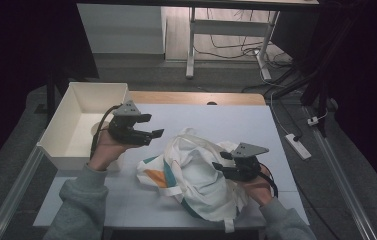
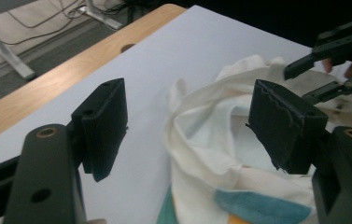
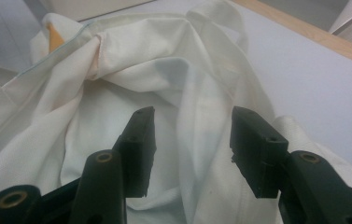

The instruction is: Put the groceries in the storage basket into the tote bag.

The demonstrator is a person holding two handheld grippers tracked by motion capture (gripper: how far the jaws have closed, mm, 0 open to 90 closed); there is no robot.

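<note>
White crumpled cloth bag (teal, orange print); both tools open, empty.

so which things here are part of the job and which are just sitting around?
In the job:
- white cloth bag, crumpled mid-table
- left hand-held gripper, open, beside the bag
- right hand-held gripper, open, over the bag

Lying about:
- white bin at the table's left edge
- power strip on the floor
- desk frame behind the table
</note>
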